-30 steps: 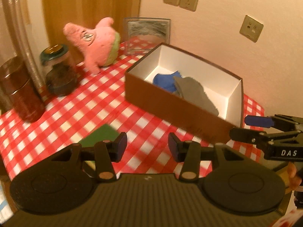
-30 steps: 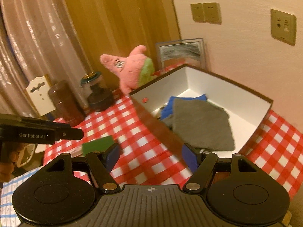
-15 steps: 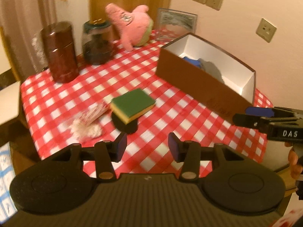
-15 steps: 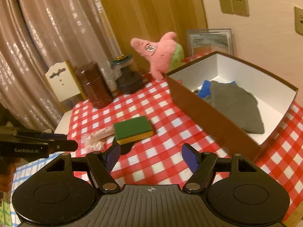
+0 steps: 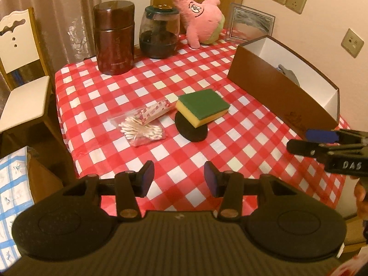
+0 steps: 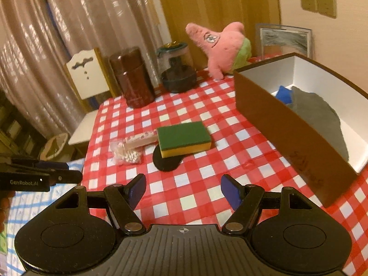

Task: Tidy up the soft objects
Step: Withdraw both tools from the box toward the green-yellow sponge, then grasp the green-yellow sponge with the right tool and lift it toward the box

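Note:
A green and yellow sponge (image 5: 202, 107) (image 6: 184, 138) lies mid-table, resting partly on a black round disc (image 5: 191, 128) (image 6: 166, 161). A pink starfish plush (image 5: 200, 16) (image 6: 220, 46) leans at the back. The brown box (image 5: 283, 87) (image 6: 296, 138) on the right holds a grey cloth (image 6: 322, 115) and a blue cloth (image 6: 284, 94). My left gripper (image 5: 179, 179) hovers open and empty over the near table edge. My right gripper (image 6: 184, 189) is open and empty too, short of the sponge. Each gripper shows at the side of the other's view.
A bag of cotton swabs (image 5: 143, 124) (image 6: 128, 149) lies left of the sponge. A dark red canister (image 5: 113, 36) (image 6: 131, 78), a glass jar (image 5: 161, 34) (image 6: 177, 69) and a picture frame (image 5: 250, 25) stand at the back. A white chair (image 5: 20, 73) is left of the checked table.
Both grippers have pulled back from the box toward the near side of the table, so the sponge, disc and swab bag have come into view. Jaws unchanged.

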The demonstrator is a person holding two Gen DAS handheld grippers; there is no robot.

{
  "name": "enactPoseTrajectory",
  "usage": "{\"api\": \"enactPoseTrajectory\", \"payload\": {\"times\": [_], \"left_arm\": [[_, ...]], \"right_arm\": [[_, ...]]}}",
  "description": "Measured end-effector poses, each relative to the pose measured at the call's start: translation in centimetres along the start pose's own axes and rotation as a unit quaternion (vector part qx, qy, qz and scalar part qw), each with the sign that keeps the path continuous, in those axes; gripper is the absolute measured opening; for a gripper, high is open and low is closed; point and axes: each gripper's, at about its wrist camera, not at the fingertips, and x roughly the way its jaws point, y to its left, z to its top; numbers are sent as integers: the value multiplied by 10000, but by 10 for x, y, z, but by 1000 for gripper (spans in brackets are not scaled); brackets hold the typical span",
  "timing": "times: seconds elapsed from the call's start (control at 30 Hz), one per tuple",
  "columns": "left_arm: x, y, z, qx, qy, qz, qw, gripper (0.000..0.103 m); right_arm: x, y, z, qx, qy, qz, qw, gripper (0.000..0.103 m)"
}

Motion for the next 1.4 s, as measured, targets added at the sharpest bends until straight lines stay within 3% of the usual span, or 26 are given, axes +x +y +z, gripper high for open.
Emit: {"api": "enactPoseTrajectory", "payload": {"times": [0.37, 0.83, 1.0, 1.2, 1.3, 1.4], "left_arm": [[46, -1, 12, 75, -9, -153, 9999, 41], [133, -9, 42, 257, 304, -265, 9989, 30], [153, -5, 50, 217, 401, -280, 9986, 28], [170, -3, 55, 211, 467, -219, 9984, 27], [176, 0, 56, 156, 496, -193, 9985, 27], [182, 1, 57, 119, 569, -161, 9982, 25]], "right_arm": [[53, -4, 2, -173, 235, -85, 9995, 71], [120, -29, 18, -203, 433, -140, 9988, 71], [142, -48, 26, 626, 507, 232, 9965, 71], [167, -68, 34, 1705, 560, 586, 9820, 71], [181, -78, 35, 2378, 542, 842, 9661, 70], [195, -86, 34, 2949, 589, 1104, 9473, 60]]}}
